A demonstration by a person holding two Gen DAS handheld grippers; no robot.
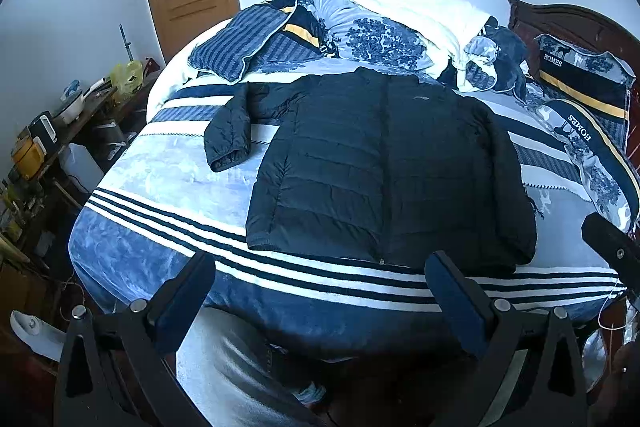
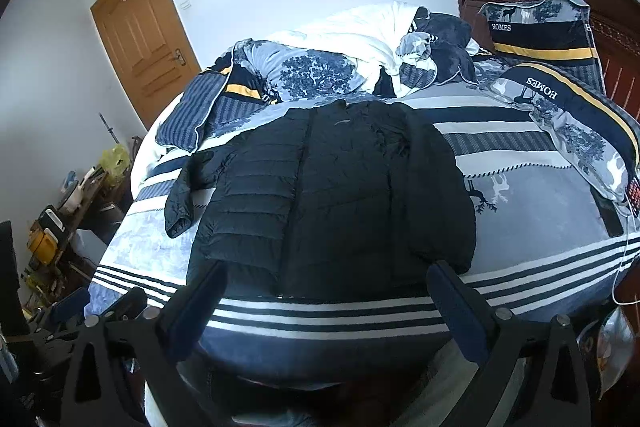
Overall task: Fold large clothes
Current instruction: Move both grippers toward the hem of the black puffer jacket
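While both claws hang wide and empty short of the bed's point(image 1: 168, 267) near edge, the left claw point(image 1: 320, 291) and right claw point(image 2: 326, 301) face a black quilted jacket point(image 1: 384, 163) spread flat, front up, on the striped bedspread. It looks light, puffy and slick (likely to slide and spring back). The outstretched sleeve point(image 1: 230, 131) offers the best hold, at its cuff.

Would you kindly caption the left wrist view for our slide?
Open left claw above a black quilted puffer jacket laid flat on the blue striped bedspread.
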